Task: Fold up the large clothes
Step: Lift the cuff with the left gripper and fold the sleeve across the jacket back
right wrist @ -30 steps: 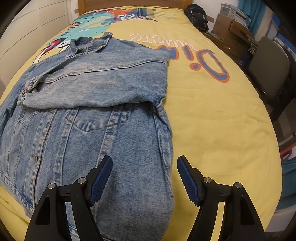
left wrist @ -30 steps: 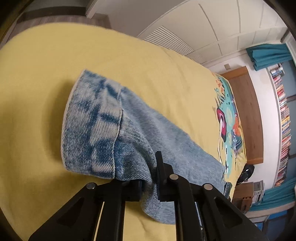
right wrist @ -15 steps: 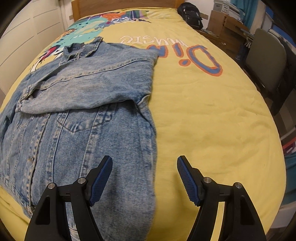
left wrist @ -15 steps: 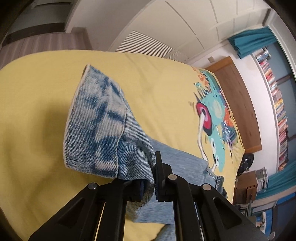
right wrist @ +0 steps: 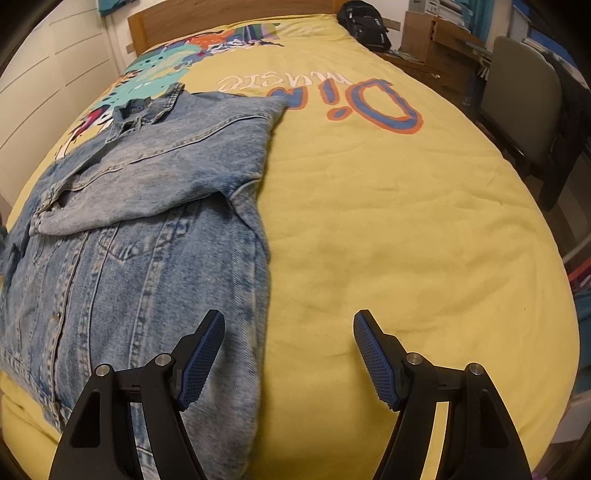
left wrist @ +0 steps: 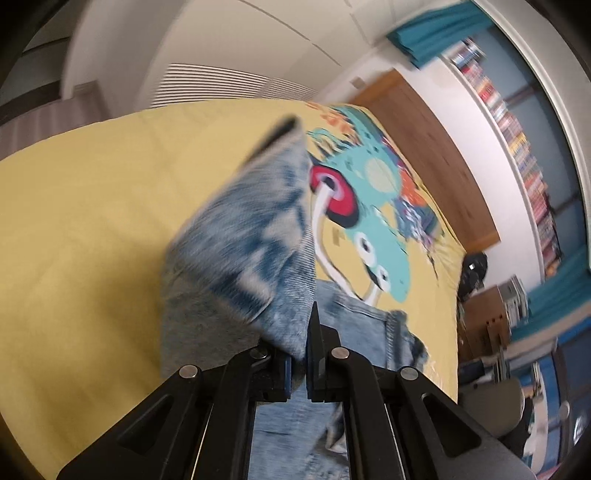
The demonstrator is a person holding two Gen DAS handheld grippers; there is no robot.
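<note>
A blue denim jacket (right wrist: 147,206) lies on the yellow bedspread (right wrist: 388,229), one sleeve folded across its chest. My left gripper (left wrist: 300,354) is shut on the cuff (left wrist: 251,243) of the other sleeve and holds it lifted above the bed; the view is blurred. The jacket's collar (left wrist: 399,332) shows below it. My right gripper (right wrist: 288,350) is open and empty, hovering over the jacket's right edge near the hem, its left finger (right wrist: 201,360) above denim.
A wooden headboard (right wrist: 229,18) and a black bag (right wrist: 365,22) are at the far end of the bed. A grey chair (right wrist: 524,110) and desk stand to the right. White wardrobe doors (right wrist: 44,74) line the left side.
My left gripper has lifted the sleeve cuff higher and swung it toward the jacket body. My right gripper has drifted right, so the jacket sits further left in its view.
</note>
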